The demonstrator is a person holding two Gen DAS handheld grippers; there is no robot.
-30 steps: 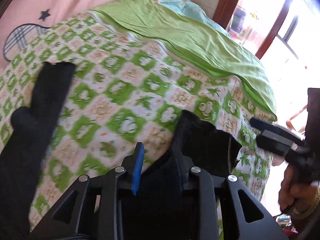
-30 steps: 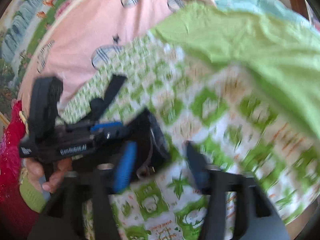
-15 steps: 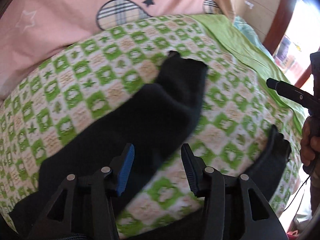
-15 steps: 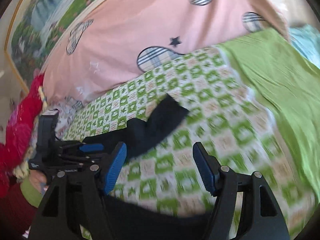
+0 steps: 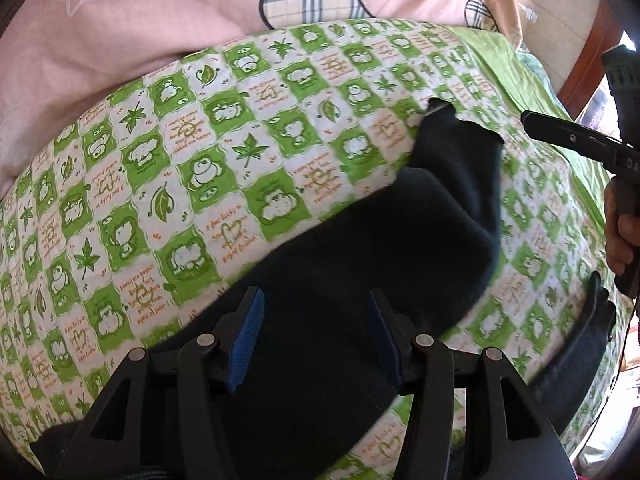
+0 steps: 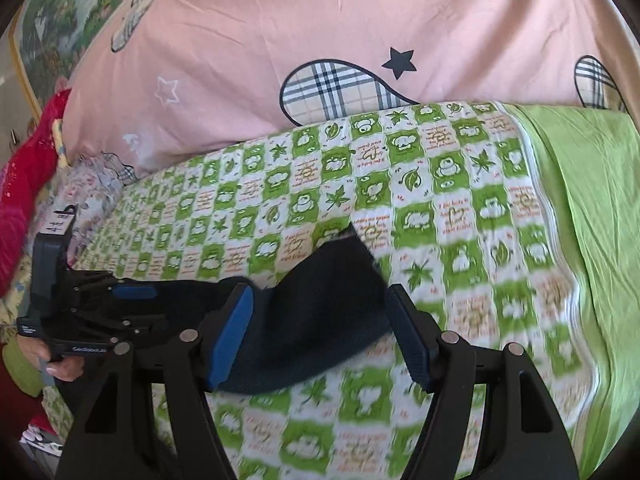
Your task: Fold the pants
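Dark navy pants (image 5: 384,248) lie on a green-and-white patterned quilt (image 5: 168,176). One leg runs up to a cuff at the upper right, and the waistband (image 5: 584,344) lies near the bed's right edge. My left gripper (image 5: 316,336) is open, with its blue pads above the leg. In the right wrist view the same pants (image 6: 320,312) lie under my right gripper (image 6: 320,332), which is open and empty. The left gripper (image 6: 132,296) shows at the left there. The right gripper's body (image 5: 576,140) shows at the right of the left wrist view.
A pink cover with plaid shapes (image 6: 320,40) lies behind the quilt (image 6: 440,208). A plain green sheet (image 6: 592,208) covers the bed's right side. Red cloth (image 6: 24,184) is piled at the far left. A window frame (image 5: 588,48) stands at the right.
My left gripper let go of the pants and opened. Both grippers swung toward the pant leg and moved closer over it. The pants lie spread on the quilt.
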